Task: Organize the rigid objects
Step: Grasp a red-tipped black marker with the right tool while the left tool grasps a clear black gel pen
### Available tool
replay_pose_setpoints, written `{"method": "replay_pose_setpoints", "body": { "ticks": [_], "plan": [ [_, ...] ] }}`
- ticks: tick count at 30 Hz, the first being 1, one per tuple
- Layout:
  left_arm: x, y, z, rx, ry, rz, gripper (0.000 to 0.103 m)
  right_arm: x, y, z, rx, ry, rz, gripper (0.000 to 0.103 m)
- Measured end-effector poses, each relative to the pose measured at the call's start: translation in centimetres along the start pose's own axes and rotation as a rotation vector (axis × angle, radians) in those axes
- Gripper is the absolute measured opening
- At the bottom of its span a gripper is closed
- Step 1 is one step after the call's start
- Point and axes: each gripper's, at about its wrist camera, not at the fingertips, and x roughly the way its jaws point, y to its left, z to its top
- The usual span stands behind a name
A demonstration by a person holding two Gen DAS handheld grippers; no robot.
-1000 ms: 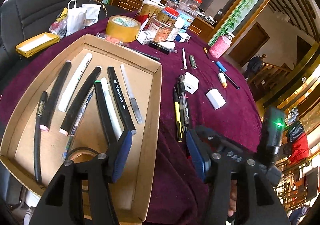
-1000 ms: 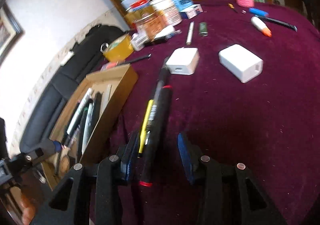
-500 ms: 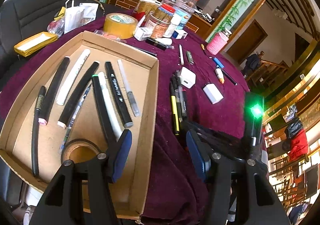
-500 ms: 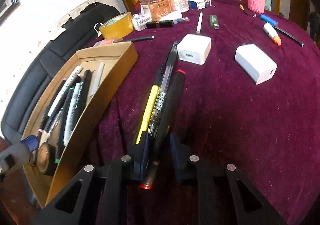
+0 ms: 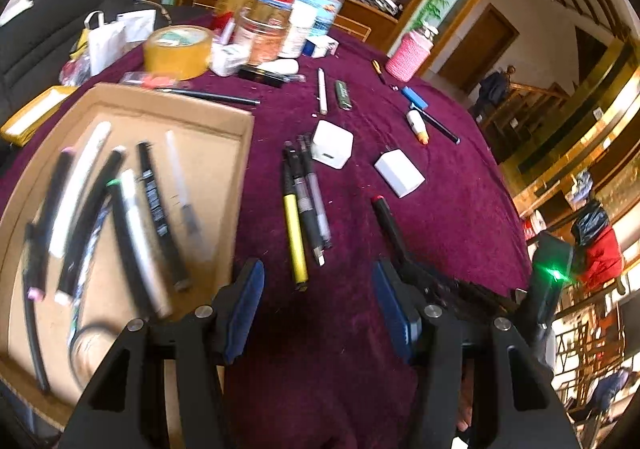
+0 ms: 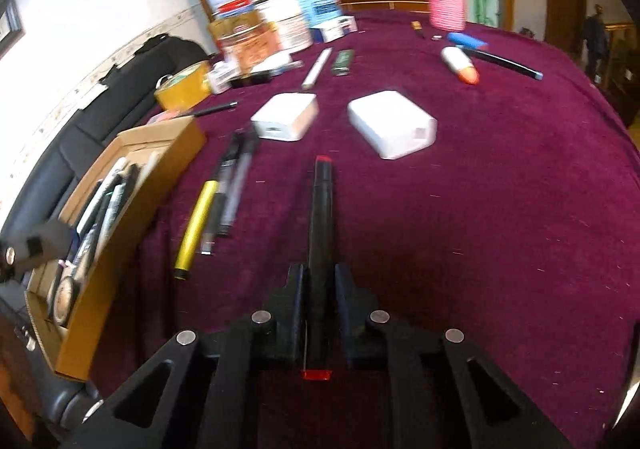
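Black marker [image 6: 322, 225], red-ended, sits between closing right claw [image 6: 319, 281] pads.

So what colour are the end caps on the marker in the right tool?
Red, on a black marker; clearest in the right wrist view.

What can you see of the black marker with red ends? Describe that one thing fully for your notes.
The black marker is a slim, plastic-looking round barrel with a red band at each end. It lies lengthwise between the right gripper pads, whose jaws are closing on its near half. Its far tip points towards the white adapters and looks raised off the maroon cloth.
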Motion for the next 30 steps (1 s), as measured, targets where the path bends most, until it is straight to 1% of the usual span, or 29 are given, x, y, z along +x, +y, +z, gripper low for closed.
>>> {"method": "replay_pose_setpoints", "body": {
  "ticks": [3, 5, 9, 11, 13, 14, 15, 16, 17, 19, 21, 23, 24, 26, 28, 29, 30],
  "plan": [
    [1.9, -1.1, 1.4, 0.012, 0.043, 0.002, 0.056, 0.3, -1.8, -0.3, 0.056, 0.003, 0.068, 0.016],
    [3.3, -1.6, 2.7, 0.006, 0.075, -0.004, 0.056, 0.4, -2.4, -0.4, 0.081, -0.003, 0.093, 0.016],
    [6.3, -2.3, 5.0, -0.031, 0.136, -0.008, 0.055, 0.4, -2.2, -0.5, 0.082, -0.013, 0.089, 0.016],
    [7.6, -2.6, 5.8, -0.039, 0.157, -0.006, 0.052, 0.5, -2.0, -0.4, 0.077, -0.014, 0.087, 0.016],
    [9.1, -2.8, 6.5, -0.051, 0.187, 0.007, 0.044, 0.5, -2.2, -0.4, 0.083, -0.014, 0.096, 0.016],
    [9.7, -3.0, 6.8, -0.048, 0.197, 0.013, 0.042, 0.5, -2.3, -0.4, 0.086, -0.015, 0.100, 0.016],
    [10.3, -3.1, 7.0, -0.043, 0.205, 0.023, 0.039, 0.5, -2.3, -0.5, 0.089, -0.015, 0.103, 0.016],
    [10.9, -3.2, 7.1, -0.048, 0.216, 0.042, 0.038, 0.5, -2.3, -0.5, 0.089, -0.015, 0.105, 0.016],
    [11.3, -3.2, 7.2, -0.050, 0.221, 0.056, 0.038, 0.5, -2.3, -0.5, 0.089, -0.015, 0.105, 0.016],
    [12.2, -3.3, 7.3, -0.036, 0.234, 0.101, 0.038, 0.5, -2.4, -0.5, 0.089, -0.015, 0.109, 0.016],
    [13.0, -3.0, 7.3, -0.042, 0.252, 0.151, 0.037, 0.5, -2.4, -0.5, 0.092, -0.015, 0.114, 0.016],
    [13.9, -2.5, 7.1, -0.056, 0.274, 0.164, 0.037, 0.5, -2.5, -0.5, 0.094, -0.016, 0.117, 0.017],
    [13.7, -2.4, 7.1, -0.054, 0.254, 0.165, 0.036, 0.5, -2.5, -0.5, 0.093, -0.016, 0.117, 0.017],
    [13.9, -2.5, 7.1, -0.038, 0.249, 0.195, 0.030, 0.6, -2.5, -0.4, 0.089, -0.015, 0.116, 0.017],
    [14.0, -2.7, 6.9, -0.007, 0.239, 0.257, 0.012, 0.6, -2.5, -0.4, 0.090, -0.014, 0.117, 0.017],
    [14.0, -2.8, 6.9, 0.012, 0.235, 0.275, 0.010, 0.6, -2.5, -0.4, 0.089, -0.014, 0.116, 0.017],
    [13.9, -2.8, 6.7, 0.022, 0.227, 0.273, 0.010, 0.6, -2.5, -0.4, 0.090, -0.014, 0.117, 0.017]
  ]
}}
